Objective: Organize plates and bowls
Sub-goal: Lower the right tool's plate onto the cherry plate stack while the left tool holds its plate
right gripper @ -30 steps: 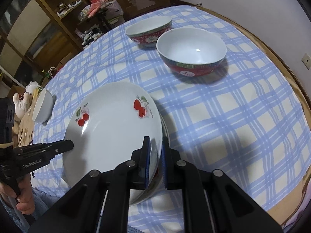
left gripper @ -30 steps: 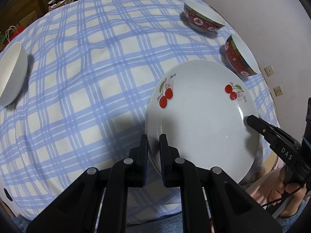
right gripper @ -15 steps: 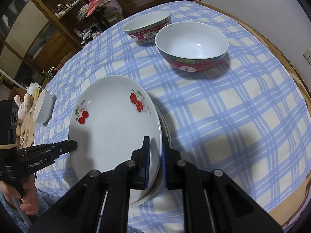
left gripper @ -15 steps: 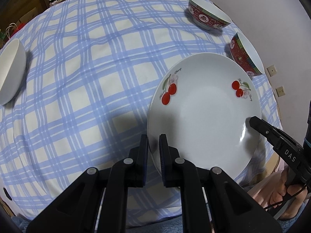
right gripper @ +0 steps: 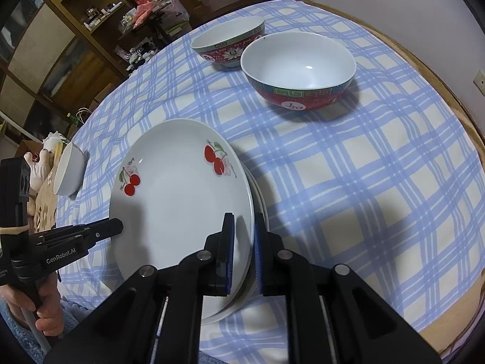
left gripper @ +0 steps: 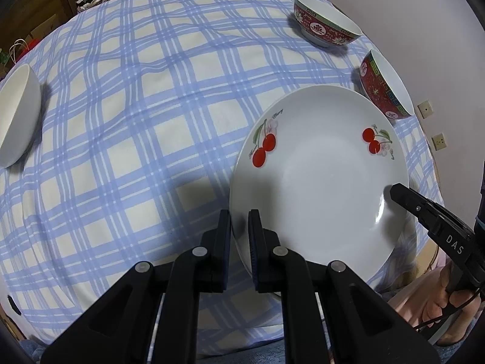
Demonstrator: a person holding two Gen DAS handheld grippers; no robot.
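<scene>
A white plate with cherry prints (left gripper: 318,188) (right gripper: 178,212) is held over the checked tablecloth by opposite rims. My left gripper (left gripper: 239,221) is shut on its near-left rim, and its fingers (right gripper: 106,230) show at the plate's left in the right wrist view. My right gripper (right gripper: 244,227) is shut on the plate's right rim; one of its fingers (left gripper: 403,195) shows in the left wrist view. A second white plate (right gripper: 261,203) lies directly beneath, only its edge showing. Two red patterned bowls (right gripper: 298,69) (right gripper: 230,42) stand beyond the plates.
A plain white bowl (left gripper: 18,115) (right gripper: 68,170) sits near the table's left edge. The round table (left gripper: 136,91) has a blue checked cloth. Both red bowls (left gripper: 326,24) (left gripper: 385,88) stand near the wall. Wooden shelves stand behind. A person's hand (right gripper: 45,312) holds the left gripper's handle.
The cherry plate has settled a little flatter over the plate beneath. Both grippers keep their hold on its rim.
</scene>
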